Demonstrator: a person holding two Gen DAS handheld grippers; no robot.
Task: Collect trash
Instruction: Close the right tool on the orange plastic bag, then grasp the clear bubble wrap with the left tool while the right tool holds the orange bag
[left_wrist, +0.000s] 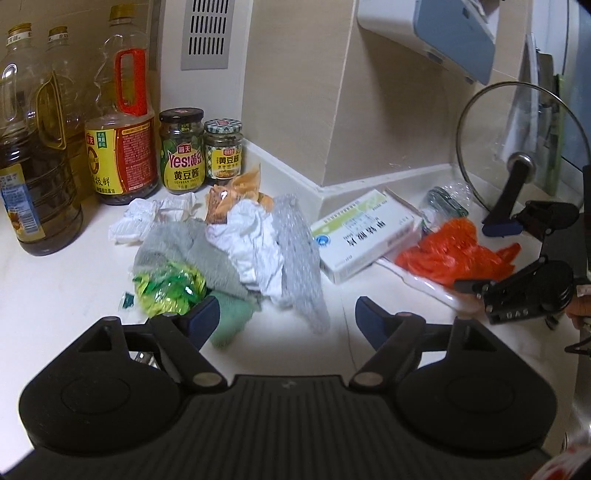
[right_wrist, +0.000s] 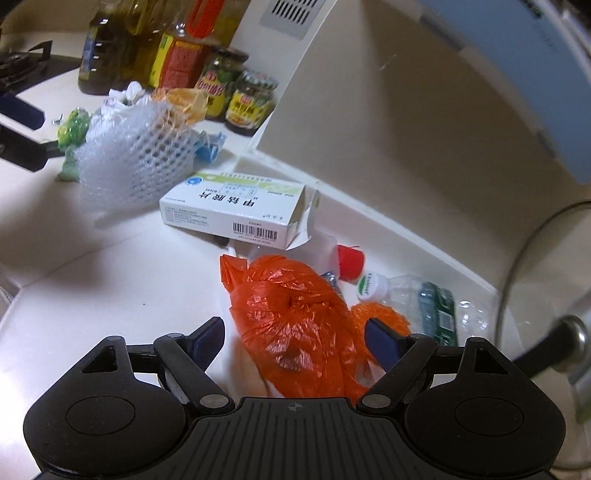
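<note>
Two open, empty grippers, left gripper (left_wrist: 284, 319) and right gripper (right_wrist: 293, 341), approach trash; next likely closing on the orange bag (right_wrist: 295, 325) at twelve o'clock.

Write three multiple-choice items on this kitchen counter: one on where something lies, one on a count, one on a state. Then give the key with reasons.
1. Where does the white medicine box lie?
A. Between the foam netting and the orange plastic bag
B. On the stove
C. Inside the glass lid

2. How many sauce jars with lids stand by the wall corner?
A. One
B. Two
C. Four

3. How does the right gripper stand?
A. Shut on the box
B. Shut on nothing
C. Open, with the bag between its fingers

Key:
1 A, the box sits on the countertop with netting on one side and the bag on the other.
2 B, a green-label jar and a shorter jar.
3 C, the pads stand clear of the bag.
</note>
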